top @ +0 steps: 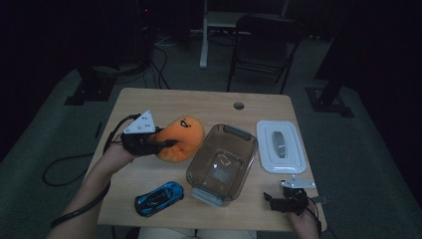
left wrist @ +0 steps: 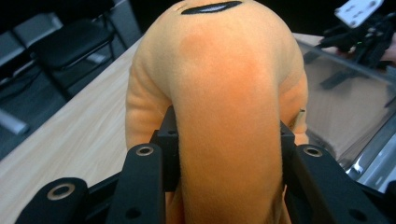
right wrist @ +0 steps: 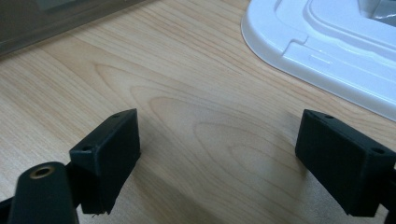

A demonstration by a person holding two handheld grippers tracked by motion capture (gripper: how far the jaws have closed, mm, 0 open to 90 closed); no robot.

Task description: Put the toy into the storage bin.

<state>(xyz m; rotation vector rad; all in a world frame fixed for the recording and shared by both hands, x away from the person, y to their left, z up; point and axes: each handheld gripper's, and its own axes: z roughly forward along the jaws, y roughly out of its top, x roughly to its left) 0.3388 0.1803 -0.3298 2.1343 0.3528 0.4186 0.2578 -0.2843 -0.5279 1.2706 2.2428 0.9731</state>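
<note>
A person sits at a light wooden table (top: pixel 149 99) with a two-jaw gripper in each hand. The left gripper (top: pixel 160 145) is clamped on an orange plush toy (top: pixel 181 139), its 2 black jaws squeezing the soft body from both sides; in the left gripper view the plush toy (left wrist: pixel 224 93) bulges out between them (a black stitched mark shows near its top). The toy is at the left-middle of the table, just beside the left rim of a clear brown plastic container (top: pixel 222 162), which stands open at the centre. A white lid (top: pixel 280 145) lies flat to the right of the container. A blue toy car (top: pixel 159 197) sits near the front edge, below the toy. The right gripper (top: pixel 279 199) rests low at the front right corner, jaws wide apart with nothing between them; the right gripper view shows bare wood there and the lid (right wrist: pixel 327 42) just ahead.
</note>
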